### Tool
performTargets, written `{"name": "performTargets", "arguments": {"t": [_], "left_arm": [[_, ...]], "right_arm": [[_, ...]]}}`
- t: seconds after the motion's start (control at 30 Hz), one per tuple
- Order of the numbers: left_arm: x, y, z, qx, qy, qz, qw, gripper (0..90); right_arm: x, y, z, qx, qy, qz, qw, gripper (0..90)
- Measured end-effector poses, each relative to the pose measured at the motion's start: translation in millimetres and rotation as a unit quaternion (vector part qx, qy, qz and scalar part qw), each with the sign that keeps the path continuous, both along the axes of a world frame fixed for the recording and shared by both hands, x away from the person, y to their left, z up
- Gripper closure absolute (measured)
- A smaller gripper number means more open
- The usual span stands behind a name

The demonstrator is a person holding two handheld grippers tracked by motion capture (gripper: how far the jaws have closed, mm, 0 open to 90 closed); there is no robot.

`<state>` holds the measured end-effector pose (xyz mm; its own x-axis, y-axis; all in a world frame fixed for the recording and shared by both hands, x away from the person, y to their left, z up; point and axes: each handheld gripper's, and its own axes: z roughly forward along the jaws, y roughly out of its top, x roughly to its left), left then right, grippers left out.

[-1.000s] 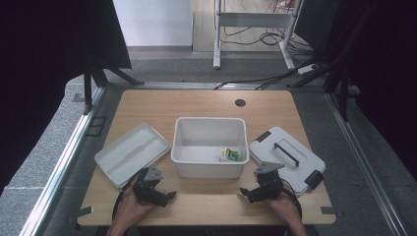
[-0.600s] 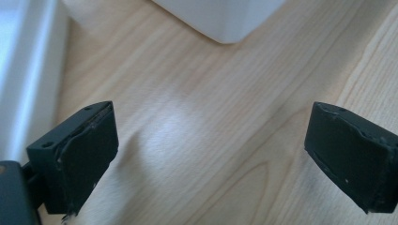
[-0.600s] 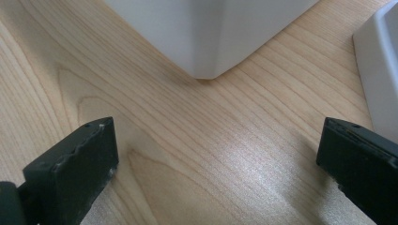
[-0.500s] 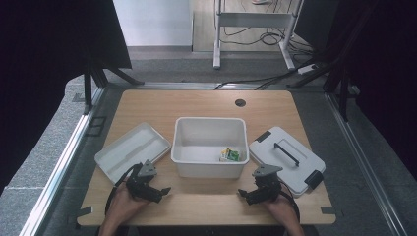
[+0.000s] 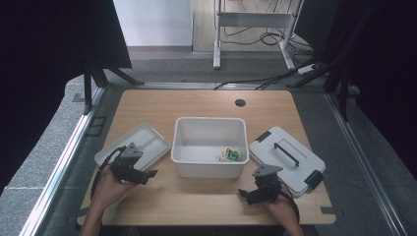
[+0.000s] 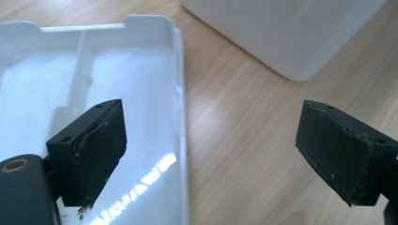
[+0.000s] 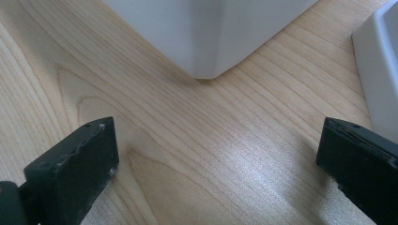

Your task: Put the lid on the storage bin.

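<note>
A person's two hands held a gripper each over the near edge of a wooden table [image 5: 206, 105], on either side of a white bin [image 5: 209, 146]. The left gripper [image 6: 213, 157], seen from above at [image 5: 147, 174], had its jaws spread wide with nothing between them; one jaw hung over the inside of a shallow white tray [image 6: 94, 79], the other over bare wood, so that the tray's raised rim ran up between the two. Beyond the jaw tips, across a strip of table, stood a corner of the bin [image 6: 291, 33].

The right gripper [image 7: 218, 161], at [image 5: 244, 195] from above, was likewise wide open and held nothing. Only bare wood lay between its jaws; the bin's rounded corner [image 7: 206, 33] stood ahead of them, and the edge of a white lid [image 7: 380, 70] lay just beyond the far-side jaw. From above, that lid [image 5: 285, 157] carried a dark handle [image 5: 286, 153]. A small green and yellow packet [image 5: 229, 155] lay inside the bin, well apart from both sets of jaws.
</note>
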<state>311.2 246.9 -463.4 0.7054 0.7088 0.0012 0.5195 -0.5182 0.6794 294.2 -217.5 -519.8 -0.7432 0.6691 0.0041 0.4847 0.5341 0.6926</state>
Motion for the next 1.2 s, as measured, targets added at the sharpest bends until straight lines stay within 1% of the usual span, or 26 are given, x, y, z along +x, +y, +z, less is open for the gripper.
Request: {"name": "performTargets", "arguments": {"t": [0.2, 0.27, 0.37, 0.5, 0.57, 0.63, 0.67, 0.73, 0.8, 0.83, 0.97, 1.03, 1.13, 1.2], "left_arm": [[17.3, 16.2, 3.6, 0.014, -0.003, 0.018, 0.9997, 11.3], [24.0, 23.5, 4.4, 0.016, -0.004, 0.025, 0.9995, 13.2], [34.6, 35.1, 4.1, 0.013, -0.001, 0.039, 0.9992, 15.3], [46.9, 47.5, -0.3, 0.019, 0.000, 0.054, 0.9984, 21.5], [51.9, 52.0, -2.9, 0.028, 0.000, 0.057, 0.9980, 24.9], [56.2, 55.1, -5.8, 0.033, 0.001, 0.061, 0.9976, 28.4], [58.7, 57.1, -7.6, 0.032, 0.005, 0.061, 0.9976, 31.7], [61.9, 59.1, -10.5, 0.031, 0.008, 0.064, 0.9974, 35.4], [65.2, 61.3, -14.5, 0.027, 0.019, 0.058, 0.9978, 44.9], [66.2, 61.5, -16.1, 0.027, 0.022, 0.056, 0.9979, 46.2], [69.8, 61.4, -24.2, 0.036, 0.035, 0.041, 0.9979, 57.6], [71.1, 61.6, -27.2, 0.047, 0.040, 0.036, 0.9975, 64.2], [72.3, 62.2, -30.2, 0.047, 0.048, 0.034, 0.9972, 72.8], [73.0, 62.8, -32.3, 0.049, 0.055, 0.027, 0.9969, 78.5]], "right_arm": [[0.0, 0.0, 0.0, 0.000, 0.000, 0.000, 1.0000, 0.0], [0.0, 0.0, 0.0, 0.000, 0.000, -0.001, 1.0000, 0.0], [0.1, 0.0, 0.0, 0.000, 0.000, -0.001, 1.0000, 0.0], [0.1, 0.0, 0.0, 0.000, 0.000, -0.001, 1.0000, 0.0], [0.1, 0.0, 0.0, 0.000, 0.000, -0.001, 1.0000, 0.0], [0.1, 0.0, -0.1, 0.000, 0.000, -0.002, 1.0000, 0.0], [0.1, 0.0, 0.0, 0.000, 0.000, -0.002, 1.0000, 0.0], [0.1, 0.0, 0.0, 0.000, 0.000, -0.002, 1.0000, 0.0], [0.1, 0.0, 0.0, 0.000, 0.000, -0.002, 1.0000, 0.0], [0.1, 0.0, 0.0, 0.000, 0.000, -0.002, 1.0000, 0.0], [0.1, 0.0, 0.0, 0.000, 0.000, -0.002, 1.0000, 0.0], [0.1, 0.0, 0.0, 0.000, 0.000, -0.002, 1.0000, 0.0], [0.1, 0.0, 0.0, 0.000, 0.000, -0.002, 1.0000, 0.0], [0.1, -0.1, 0.0, 0.000, 0.000, -0.002, 1.0000, 0.0]]}}
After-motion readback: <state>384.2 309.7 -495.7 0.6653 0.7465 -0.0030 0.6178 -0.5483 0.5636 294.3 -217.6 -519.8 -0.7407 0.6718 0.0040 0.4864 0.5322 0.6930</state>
